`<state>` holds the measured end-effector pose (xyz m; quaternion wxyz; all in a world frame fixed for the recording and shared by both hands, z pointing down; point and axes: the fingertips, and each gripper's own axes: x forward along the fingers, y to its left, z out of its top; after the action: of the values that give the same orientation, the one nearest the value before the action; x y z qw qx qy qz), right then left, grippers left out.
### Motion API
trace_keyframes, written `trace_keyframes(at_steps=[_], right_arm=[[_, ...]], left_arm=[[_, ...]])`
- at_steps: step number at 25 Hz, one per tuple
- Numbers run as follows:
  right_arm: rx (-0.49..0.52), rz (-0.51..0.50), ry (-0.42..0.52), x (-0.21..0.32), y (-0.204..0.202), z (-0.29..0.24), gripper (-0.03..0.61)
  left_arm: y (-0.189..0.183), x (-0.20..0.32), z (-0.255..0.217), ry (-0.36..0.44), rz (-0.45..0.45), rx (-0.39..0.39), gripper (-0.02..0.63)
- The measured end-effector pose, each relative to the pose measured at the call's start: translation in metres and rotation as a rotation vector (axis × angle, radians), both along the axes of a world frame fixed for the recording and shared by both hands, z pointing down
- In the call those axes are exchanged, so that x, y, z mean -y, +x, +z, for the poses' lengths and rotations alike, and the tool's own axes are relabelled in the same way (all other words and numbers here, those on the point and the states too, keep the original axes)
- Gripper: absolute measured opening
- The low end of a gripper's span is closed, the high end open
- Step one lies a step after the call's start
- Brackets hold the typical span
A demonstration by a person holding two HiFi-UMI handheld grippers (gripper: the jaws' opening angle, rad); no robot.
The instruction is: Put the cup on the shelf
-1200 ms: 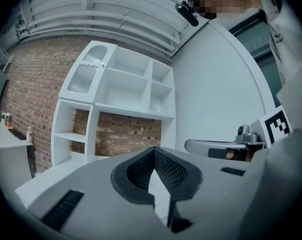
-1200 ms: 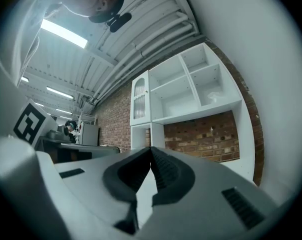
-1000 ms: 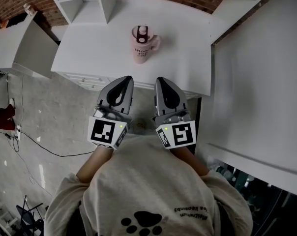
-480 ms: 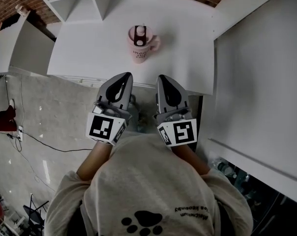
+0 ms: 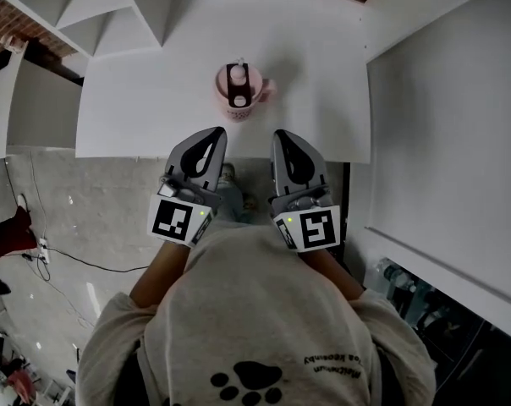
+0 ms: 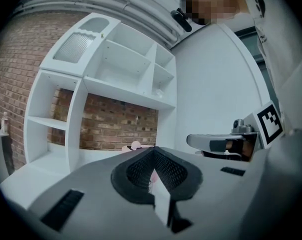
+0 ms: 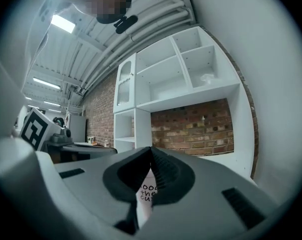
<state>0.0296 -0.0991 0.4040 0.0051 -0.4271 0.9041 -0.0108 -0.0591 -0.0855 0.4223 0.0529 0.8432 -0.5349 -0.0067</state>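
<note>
A pink cup (image 5: 238,93) with a lid, a straw and a handle on its right stands upright on the white table (image 5: 154,108), near the front edge. My left gripper (image 5: 215,130) and my right gripper (image 5: 281,134) are side by side just short of that edge, both shut and empty, pointing level at the cup. Part of the cup (image 6: 136,146) peeks over the left jaws in the left gripper view. Its printed side (image 7: 146,194) shows through the right jaws in the right gripper view. White shelves (image 7: 161,79) rise behind the table against a brick wall.
A tall white cabinet side (image 5: 446,134) closes off the right of the table. Another white shelf unit (image 5: 35,100) stands to the left. The grey floor (image 5: 86,227) below has a black cable (image 5: 69,256) running across it.
Both grippers have moved forward toward the table edge and sunk a little, staying shut. The cup now lies closer to the fingertips in the head view.
</note>
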Motion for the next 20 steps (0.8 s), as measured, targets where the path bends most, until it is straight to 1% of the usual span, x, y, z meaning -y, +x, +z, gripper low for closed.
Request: trace_keyframes(at_steps=[6, 9, 12, 15, 20], right_arm=[[-0.013, 0.079, -0.009, 0.021, -0.005, 0.009, 0.009], [-0.017, 0.116, -0.013, 0.030, -0.006, 0.014, 0.009], [-0.023, 0.146, -0.022, 0.035, -0.005, 0.021, 0.009], [-0.037, 0.166, -0.042, 0.038, -0.004, 0.029, 0.009], [-0.052, 0.185, -0.075, 0.045, -0.004, 0.041, 0.009]], left_arm=[[-0.012, 0.020, 0.019, -0.041, 0.079, 0.002, 0.008], [-0.014, 0.025, 0.033, -0.081, 0.132, 0.018, 0.008], [-0.016, 0.031, 0.042, -0.081, 0.162, 0.024, 0.008], [-0.018, 0.034, 0.054, -0.113, 0.187, 0.047, 0.008], [-0.019, 0.038, 0.067, -0.140, 0.230, 0.040, 0.008]])
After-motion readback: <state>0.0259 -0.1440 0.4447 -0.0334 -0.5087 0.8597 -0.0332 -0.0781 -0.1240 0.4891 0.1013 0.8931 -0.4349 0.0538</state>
